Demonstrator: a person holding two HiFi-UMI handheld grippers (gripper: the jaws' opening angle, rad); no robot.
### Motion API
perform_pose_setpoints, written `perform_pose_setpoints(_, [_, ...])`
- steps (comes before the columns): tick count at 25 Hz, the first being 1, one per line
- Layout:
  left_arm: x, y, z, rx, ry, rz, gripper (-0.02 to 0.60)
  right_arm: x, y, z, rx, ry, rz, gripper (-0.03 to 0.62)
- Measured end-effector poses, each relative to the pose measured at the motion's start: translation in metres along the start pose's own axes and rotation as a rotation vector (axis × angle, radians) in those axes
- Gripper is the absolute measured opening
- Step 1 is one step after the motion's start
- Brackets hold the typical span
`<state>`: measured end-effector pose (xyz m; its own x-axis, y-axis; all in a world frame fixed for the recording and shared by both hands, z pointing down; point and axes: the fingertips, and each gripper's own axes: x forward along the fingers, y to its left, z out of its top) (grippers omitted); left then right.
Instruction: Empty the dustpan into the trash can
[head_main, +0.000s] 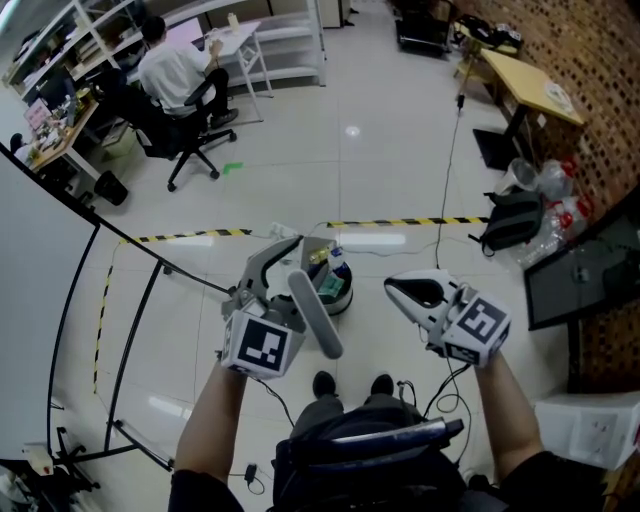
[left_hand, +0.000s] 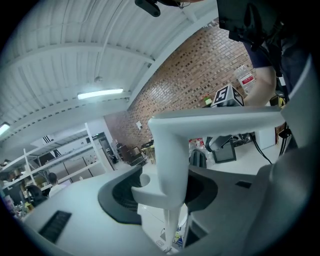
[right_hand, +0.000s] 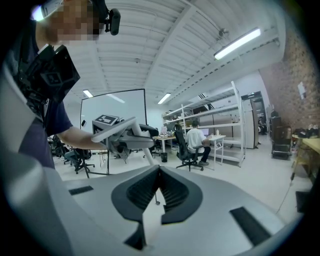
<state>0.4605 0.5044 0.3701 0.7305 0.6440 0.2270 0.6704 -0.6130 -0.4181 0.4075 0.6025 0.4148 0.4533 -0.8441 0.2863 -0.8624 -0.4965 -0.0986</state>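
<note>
Dustpan at trash can: one person, two grippers

Items: 1 left gripper (left_hand: 164, 190), clenched on the grey handle of 1 dustpan (head_main: 316, 318), whose pan end sits tilted over 1 small round trash can (head_main: 338, 297) on the floor just ahead of the person's shoes. 1 right gripper (right_hand: 159, 175), jaws pressed together with nothing in them, beside the can and apart from it. 2 strips of yellow-and-black tape (head_main: 405, 222) cross the floor beyond the can. 1 whiteboard on a stand (head_main: 40, 260) closes the left side. 1 black backpack (head_main: 510, 220) lies to the right. 1 seated person (head_main: 175, 70) at a bench far off. Bare tiled floor lies open beyond the tape.
</note>
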Motion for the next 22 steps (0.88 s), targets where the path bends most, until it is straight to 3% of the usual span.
perform_pose_setpoints(13, [-0.018, -0.001, -0.004, 0.018, 0.024, 0.015, 0.187, -0.007, -0.004, -0.002, 0.0, -0.015, -0.003, 0.015])
perform_pose_setpoints(22, [-0.033, 0.002, -0.005, 0.106, 0.041, 0.047, 0.187, 0.002, 0.005, -0.006, -0.015, 0.012, 0.017, 0.015])
